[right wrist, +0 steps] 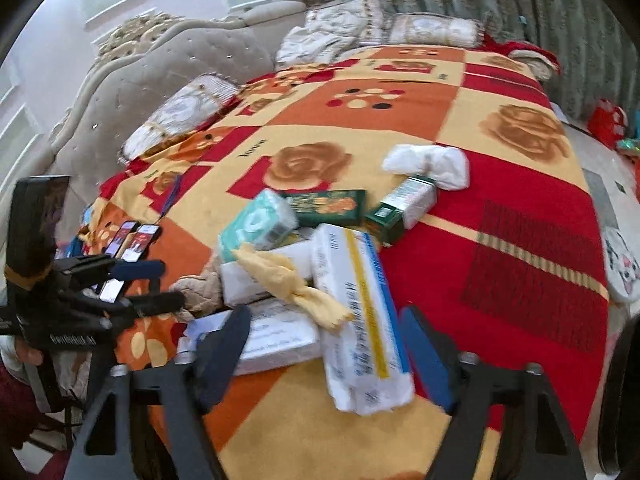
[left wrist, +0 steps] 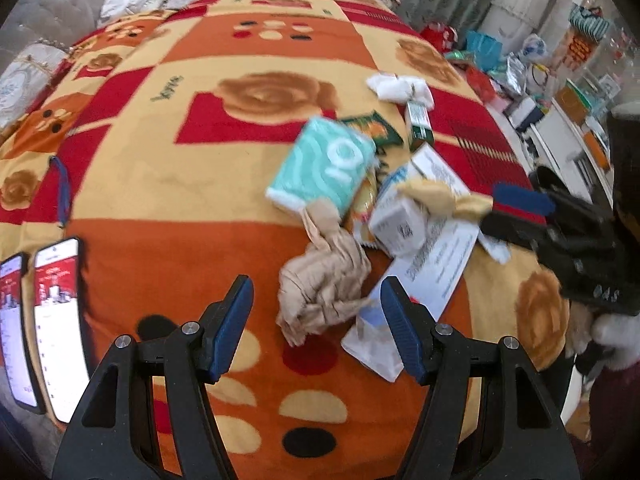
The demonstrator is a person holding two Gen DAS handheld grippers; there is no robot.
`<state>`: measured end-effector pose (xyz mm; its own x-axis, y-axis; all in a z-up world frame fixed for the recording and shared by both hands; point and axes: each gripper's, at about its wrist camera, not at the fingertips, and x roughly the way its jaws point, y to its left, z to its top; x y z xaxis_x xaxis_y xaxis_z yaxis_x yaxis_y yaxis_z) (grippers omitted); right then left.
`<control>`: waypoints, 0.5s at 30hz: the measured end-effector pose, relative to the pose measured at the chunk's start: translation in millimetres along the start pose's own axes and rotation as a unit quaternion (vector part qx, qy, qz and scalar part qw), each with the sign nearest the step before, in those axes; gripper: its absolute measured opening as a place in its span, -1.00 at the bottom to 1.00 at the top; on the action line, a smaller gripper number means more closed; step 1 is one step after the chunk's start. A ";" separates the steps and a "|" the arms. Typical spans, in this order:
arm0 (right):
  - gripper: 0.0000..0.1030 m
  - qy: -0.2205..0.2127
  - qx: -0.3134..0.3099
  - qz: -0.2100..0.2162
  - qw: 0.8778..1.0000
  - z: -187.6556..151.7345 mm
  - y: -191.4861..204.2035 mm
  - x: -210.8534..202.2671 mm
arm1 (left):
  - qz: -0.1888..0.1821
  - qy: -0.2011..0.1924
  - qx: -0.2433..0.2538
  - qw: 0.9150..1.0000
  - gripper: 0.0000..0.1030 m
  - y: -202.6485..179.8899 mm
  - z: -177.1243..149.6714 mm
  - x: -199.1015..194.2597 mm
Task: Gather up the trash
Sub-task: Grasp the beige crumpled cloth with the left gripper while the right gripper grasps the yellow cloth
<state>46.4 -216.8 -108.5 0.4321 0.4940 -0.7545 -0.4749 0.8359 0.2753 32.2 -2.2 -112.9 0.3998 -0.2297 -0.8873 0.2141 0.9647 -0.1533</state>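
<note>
I am working over a bed point(right wrist: 520, 208) spread with a red, orange and cream blanket, and the trash sits in a loose heap toward its near right side. My left gripper point(left wrist: 318, 326) hangs over the near end of the heap with its fingers point(left wrist: 236, 316) about half apart and nothing between the pads; the crumpled brown paper point(left wrist: 324, 292) lies just ahead, inside the gap but untouched. My right gripper point(right wrist: 324, 356) has its fingers partly apart and straddles the near end of a long white printed packet point(right wrist: 360, 320); I see no pad pressing on it, so I judge it not yet gripped. Beside these lie a teal tissue pack point(left wrist: 324, 160), a small white box point(left wrist: 396, 220), a scrap of yellow cloth or paper point(right wrist: 296, 284), a flat printed sheet point(left wrist: 432, 276), a green box point(right wrist: 400, 208), a green wrapper point(right wrist: 328, 204) and white crumpled tissue point(right wrist: 428, 164) at the far end. Two phones point(left wrist: 56, 316) lie well apart at the near left edge and are not trash. I expect everything here to be light. The brown paper should crush easily, so I would pinch it across its bulky middle. The long packet looks soft and slick and may sag or slide, so I would take it across its width near the end between my fingers. The flat sheet will be hard to lift off the blanket's pile.
</note>
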 end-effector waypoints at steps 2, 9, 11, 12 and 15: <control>0.03 0.003 -0.016 0.005 1.000 3.5 7.9 8.0 | -0.004 0.010 0.003 1.000 0.06 -0.8 -2.5 8.5; -0.03 0.011 -0.057 0.009 0.998 12.2 24.8 28.7 | -0.016 0.011 -0.003 1.000 -0.40 4.9 -0.4 11.5; -0.03 0.010 -0.057 0.011 0.998 14.5 24.1 31.8 | -0.022 0.010 -0.005 1.000 -0.49 7.3 0.8 9.5; -0.03 0.012 -0.058 0.013 0.998 15.6 23.6 34.8 | -0.024 0.010 -0.006 1.000 -0.50 7.9 1.2 9.0; -0.36 0.023 -0.056 0.025 0.998 15.2 22.1 42.1 | -0.026 0.007 -0.012 1.000 -0.55 8.7 1.4 6.4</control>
<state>65.8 -173.9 -125.2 0.3715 0.5214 -0.7682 -0.5797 0.7766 0.2468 37.9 4.5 -119.3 0.3767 -0.2774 -0.8838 0.2123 0.9546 -0.2091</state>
